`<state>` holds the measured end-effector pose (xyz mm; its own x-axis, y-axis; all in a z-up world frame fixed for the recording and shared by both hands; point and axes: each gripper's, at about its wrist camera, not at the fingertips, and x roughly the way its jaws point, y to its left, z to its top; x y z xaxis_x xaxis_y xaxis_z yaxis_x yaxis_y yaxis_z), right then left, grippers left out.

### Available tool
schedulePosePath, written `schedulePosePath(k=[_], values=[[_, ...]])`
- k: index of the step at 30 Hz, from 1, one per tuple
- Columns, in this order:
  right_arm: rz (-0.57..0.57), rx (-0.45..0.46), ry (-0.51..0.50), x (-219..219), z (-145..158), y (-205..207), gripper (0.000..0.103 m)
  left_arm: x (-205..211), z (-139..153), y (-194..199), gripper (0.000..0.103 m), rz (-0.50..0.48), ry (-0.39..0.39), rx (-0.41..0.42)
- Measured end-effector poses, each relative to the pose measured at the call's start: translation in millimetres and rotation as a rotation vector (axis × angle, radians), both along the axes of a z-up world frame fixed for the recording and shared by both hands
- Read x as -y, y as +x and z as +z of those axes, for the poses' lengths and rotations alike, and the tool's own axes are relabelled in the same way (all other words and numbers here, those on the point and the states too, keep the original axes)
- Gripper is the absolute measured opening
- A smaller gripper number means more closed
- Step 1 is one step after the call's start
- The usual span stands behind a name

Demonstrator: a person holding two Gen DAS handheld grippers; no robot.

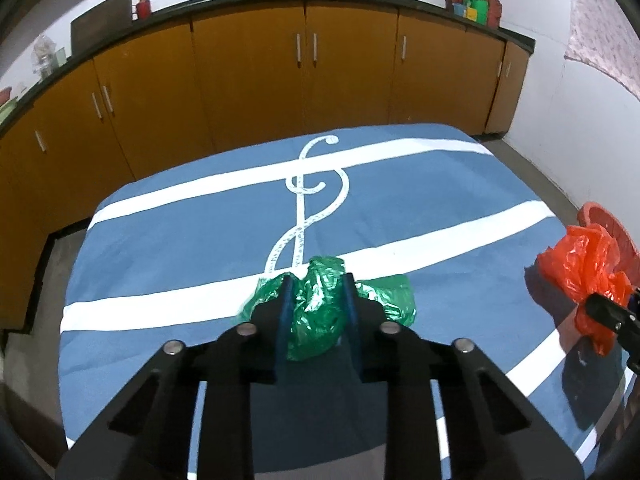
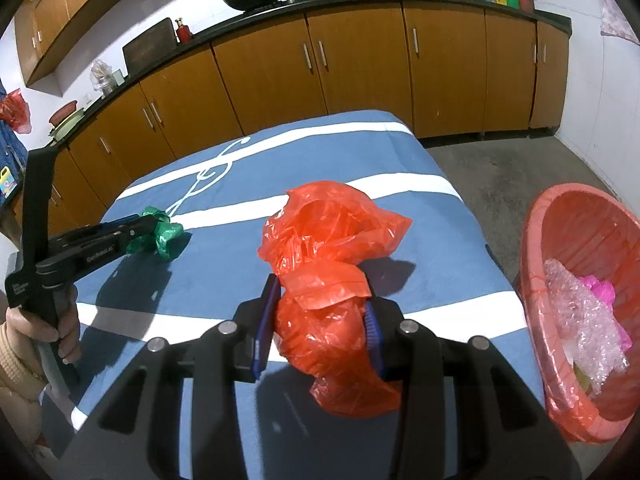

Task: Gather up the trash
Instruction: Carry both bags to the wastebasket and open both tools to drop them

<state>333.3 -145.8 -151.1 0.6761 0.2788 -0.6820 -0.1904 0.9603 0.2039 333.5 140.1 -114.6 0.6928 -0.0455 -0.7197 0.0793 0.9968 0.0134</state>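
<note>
Green bag (image 1: 316, 308) lies crumpled on the blue tabletop (image 1: 180, 240), pinched in the left tongs (image 1: 318, 284). Red bag (image 2: 324, 280) is pinched in the right tongs (image 2: 320, 312), beside the basket (image 2: 536, 248). Both look light, soft, slippery; grab the thick bunched middle.

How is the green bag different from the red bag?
The green bag is green, and the red bag is orange-red. The green bag lies on the blue cloth with the left tongs closed on it; the red bag is lifted in the right tongs, near the pink basket. Both are crumpled plastic.
</note>
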Motion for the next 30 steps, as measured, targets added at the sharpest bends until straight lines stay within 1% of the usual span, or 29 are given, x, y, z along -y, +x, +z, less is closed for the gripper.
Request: schedulePosePath(k=[9, 16, 23, 30], values=[[-0.022, 0.034, 0.033, 15.1, 22.9, -15.4, 0.039, 3.5, 26.9, -16.6, 0.02, 0.015, -0.015, 0.051], [-0.044, 0.081, 0.044, 32.5, 47.2, -32.6, 0.039, 20.7, 57.2, -33.1, 0.02, -0.016, -0.048, 0.103], [-0.095, 0.13, 0.044, 63.5, 70.9, -51.5, 0.039, 56.3, 85.2, -47.2, 0.02, -0.076, -0.072, 0.157], [-0.189, 0.174, 0.037, 115.1, 90.5, -73.6, 0.038, 104.7, 105.9, -60.1, 0.02, -0.154, -0.12, 0.194]])
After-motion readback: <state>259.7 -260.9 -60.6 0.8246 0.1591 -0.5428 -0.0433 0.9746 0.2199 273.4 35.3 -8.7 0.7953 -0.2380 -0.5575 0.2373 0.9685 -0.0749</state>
